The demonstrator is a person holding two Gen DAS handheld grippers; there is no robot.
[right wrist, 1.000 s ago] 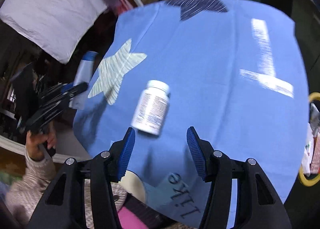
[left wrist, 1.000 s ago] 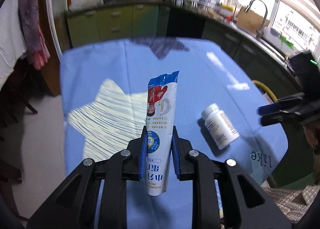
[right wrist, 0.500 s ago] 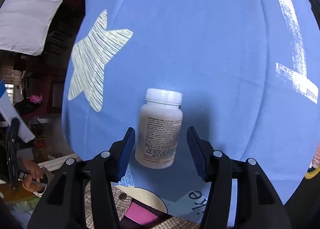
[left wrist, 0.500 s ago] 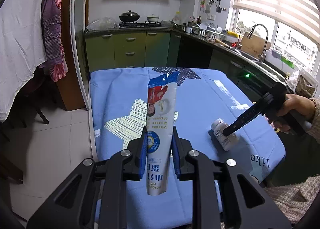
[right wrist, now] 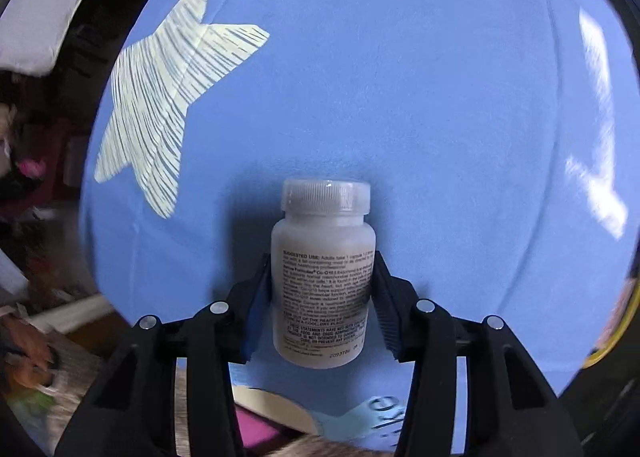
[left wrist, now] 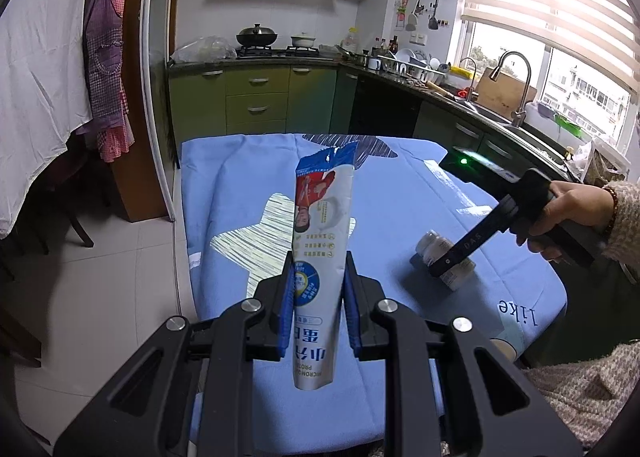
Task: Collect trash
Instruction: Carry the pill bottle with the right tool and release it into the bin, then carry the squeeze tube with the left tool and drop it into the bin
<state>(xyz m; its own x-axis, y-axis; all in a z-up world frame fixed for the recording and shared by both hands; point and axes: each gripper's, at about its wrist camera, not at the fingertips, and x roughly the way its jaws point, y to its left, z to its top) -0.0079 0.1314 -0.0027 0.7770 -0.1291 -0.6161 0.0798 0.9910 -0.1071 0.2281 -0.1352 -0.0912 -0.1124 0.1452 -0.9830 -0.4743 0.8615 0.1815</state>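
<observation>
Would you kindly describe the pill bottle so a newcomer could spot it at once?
On the blue tablecloth, below and right of the pale striped star, the pill bottle lies on its side. It is the only white, ribbed-capped container there, with fine black print.

The pill bottle [right wrist: 323, 277] lies on the tablecloth [right wrist: 400, 97]; the star print [right wrist: 160, 97] sits to its left.

Left gripper [left wrist: 317, 289] is clamping firmly, angled forward and downward. Right gripper [right wrist: 322, 281] is pointing steeply down, jaws closing around what lies between them, the right hand [left wrist: 560, 213] wrapping its handle.
</observation>
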